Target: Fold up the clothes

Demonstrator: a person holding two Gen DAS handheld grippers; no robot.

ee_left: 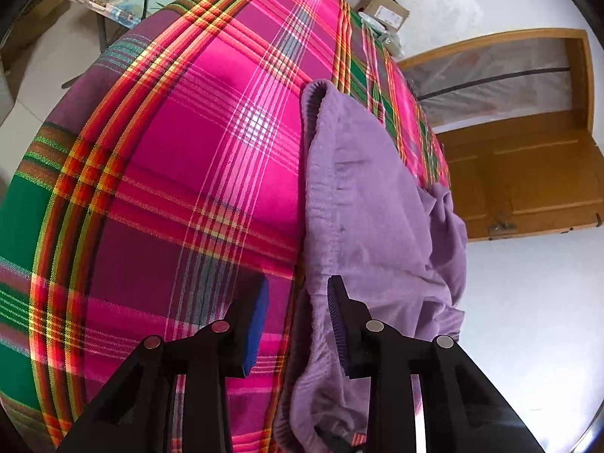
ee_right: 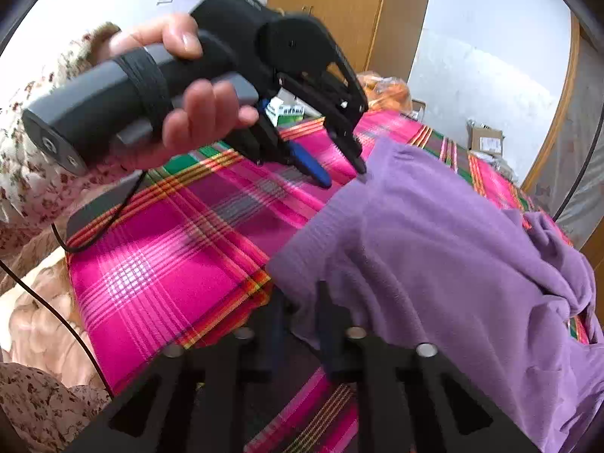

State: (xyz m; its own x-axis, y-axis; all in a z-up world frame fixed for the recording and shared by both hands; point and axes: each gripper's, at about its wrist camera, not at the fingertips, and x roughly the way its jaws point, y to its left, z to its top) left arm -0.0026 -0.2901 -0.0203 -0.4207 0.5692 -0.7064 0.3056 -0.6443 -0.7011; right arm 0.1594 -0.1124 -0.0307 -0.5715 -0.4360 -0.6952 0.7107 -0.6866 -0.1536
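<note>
Table [ee_left: 158, 173] covered by pink plaid cloth with green and orange bands. Purple garment [ee_left: 362, 204] lies rumpled along its right side. Left claw [ee_left: 298, 324] wide open, straddling garment's near edge. Right claw [ee_right: 302, 324] blurred, at garment's corner; grip undeterminable. Wooden door [ee_left: 528, 181] right; cardboard box [ee_left: 387, 11] far.

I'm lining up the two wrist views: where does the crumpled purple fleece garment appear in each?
Left wrist: the purple fleece garment runs down the picture's right-centre, its edge between the left gripper's open jaws.
Right wrist: it fills the right and lower right.
Shared landmark: the pink plaid cloth beneath it.
</note>
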